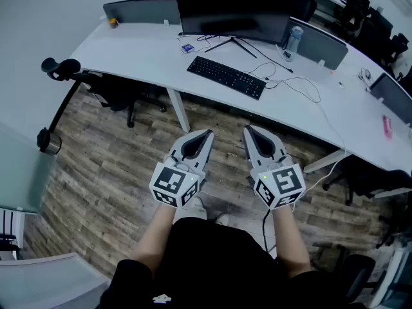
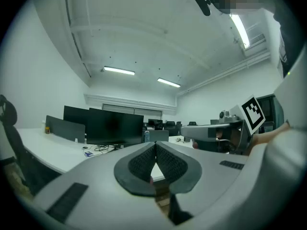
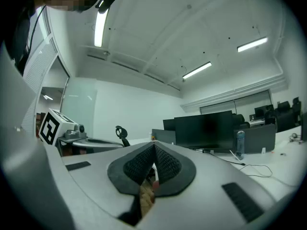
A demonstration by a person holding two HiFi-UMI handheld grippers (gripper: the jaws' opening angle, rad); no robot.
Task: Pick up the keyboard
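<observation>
A black keyboard [image 1: 226, 76] lies on the white desk [image 1: 148, 53] in front of a dark monitor [image 1: 233, 11]. My left gripper [image 1: 207, 134] and right gripper [image 1: 248, 131] hang side by side over the wooden floor, well short of the desk and the keyboard. Both are shut with nothing between the jaws. In the left gripper view the left gripper [image 2: 155, 144] has its tips touching, with the monitor [image 2: 114, 128] far beyond. In the right gripper view the right gripper [image 3: 154, 146] is equally closed, facing the monitor [image 3: 204, 131]. The keyboard is hidden in both gripper views.
A water bottle [image 1: 293, 42] stands right of the monitor, with loose cables [image 1: 291, 82] running across the desk. A black office chair [image 1: 61, 69] sits at the desk's left end. More desks and chairs [image 1: 370, 24] fill the far right.
</observation>
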